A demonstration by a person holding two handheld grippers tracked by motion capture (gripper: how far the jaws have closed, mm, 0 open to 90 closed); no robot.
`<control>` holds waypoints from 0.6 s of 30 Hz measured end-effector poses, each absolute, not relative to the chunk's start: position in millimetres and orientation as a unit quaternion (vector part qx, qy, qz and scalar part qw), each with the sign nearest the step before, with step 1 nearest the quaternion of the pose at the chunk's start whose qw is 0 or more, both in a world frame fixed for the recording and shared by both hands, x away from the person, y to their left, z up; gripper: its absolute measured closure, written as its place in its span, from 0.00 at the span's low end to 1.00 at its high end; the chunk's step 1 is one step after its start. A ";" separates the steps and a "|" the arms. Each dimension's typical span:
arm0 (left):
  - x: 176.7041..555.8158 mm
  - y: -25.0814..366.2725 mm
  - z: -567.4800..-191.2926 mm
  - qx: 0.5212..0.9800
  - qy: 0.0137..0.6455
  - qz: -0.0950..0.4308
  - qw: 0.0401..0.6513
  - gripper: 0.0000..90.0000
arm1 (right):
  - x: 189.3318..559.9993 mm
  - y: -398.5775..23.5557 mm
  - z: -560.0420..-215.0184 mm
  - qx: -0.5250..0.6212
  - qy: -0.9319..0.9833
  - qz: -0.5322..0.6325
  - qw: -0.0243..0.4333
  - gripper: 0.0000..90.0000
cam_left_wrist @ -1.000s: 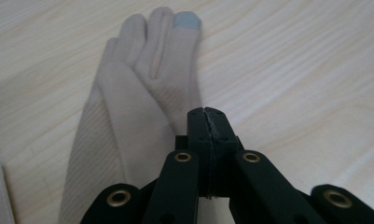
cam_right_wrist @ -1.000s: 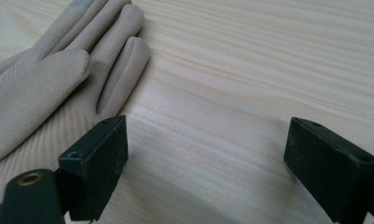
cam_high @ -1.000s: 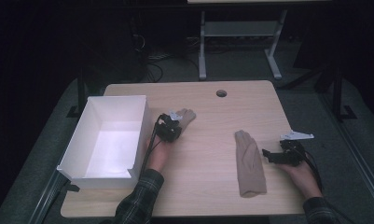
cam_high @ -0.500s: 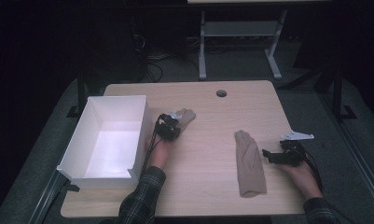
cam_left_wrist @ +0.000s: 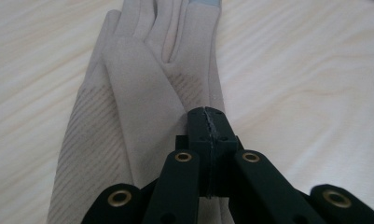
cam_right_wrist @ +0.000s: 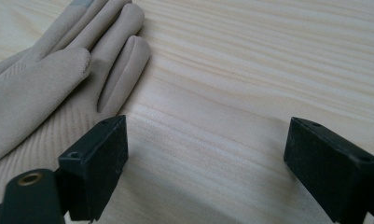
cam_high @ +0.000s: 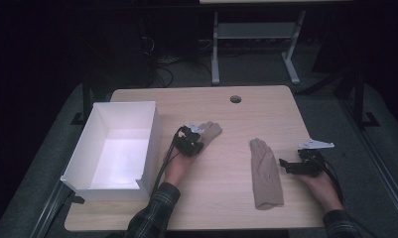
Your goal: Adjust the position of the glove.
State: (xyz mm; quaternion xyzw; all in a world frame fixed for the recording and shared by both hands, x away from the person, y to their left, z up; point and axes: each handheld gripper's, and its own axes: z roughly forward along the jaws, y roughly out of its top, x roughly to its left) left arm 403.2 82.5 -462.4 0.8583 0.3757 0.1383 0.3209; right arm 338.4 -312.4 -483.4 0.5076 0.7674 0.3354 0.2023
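Two beige gloves lie on the wooden table (cam_high: 226, 203). My left gripper (cam_high: 190, 143) (cam_left_wrist: 208, 122) is shut on a fold of the left glove (cam_high: 210, 132) (cam_left_wrist: 128, 107), whose fingers point away from me. The other glove (cam_high: 266, 171) (cam_right_wrist: 45, 88) lies flat right of centre, fingers pointing to the far side. My right gripper (cam_high: 287, 165) (cam_right_wrist: 205, 154) rests just right of that glove, jaws wide open over bare wood with nothing between them.
An open white box (cam_high: 149, 134) stands at the table's left side, close to my left hand. A round cable hole (cam_high: 235, 99) sits near the far edge. Bare tabletop lies between the two gloves and along the near edge.
My left gripper has shifted a little to the right and nearer, and the glove in it has moved along. The right gripper and its glove have stayed put.
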 end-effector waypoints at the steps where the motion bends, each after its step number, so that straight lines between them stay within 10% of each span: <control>1: 403.2 82.5 -462.4 0.858 0.376 0.138 0.321 1.00 | 338.2 -312.3 -483.3 0.508 0.767 0.335 0.202 0.15; 18: 377.1 49.8 -464.9 0.878 0.315 0.055 0.357 1.00 | 338.2 -312.3 -483.3 0.508 0.767 0.335 0.202 0.15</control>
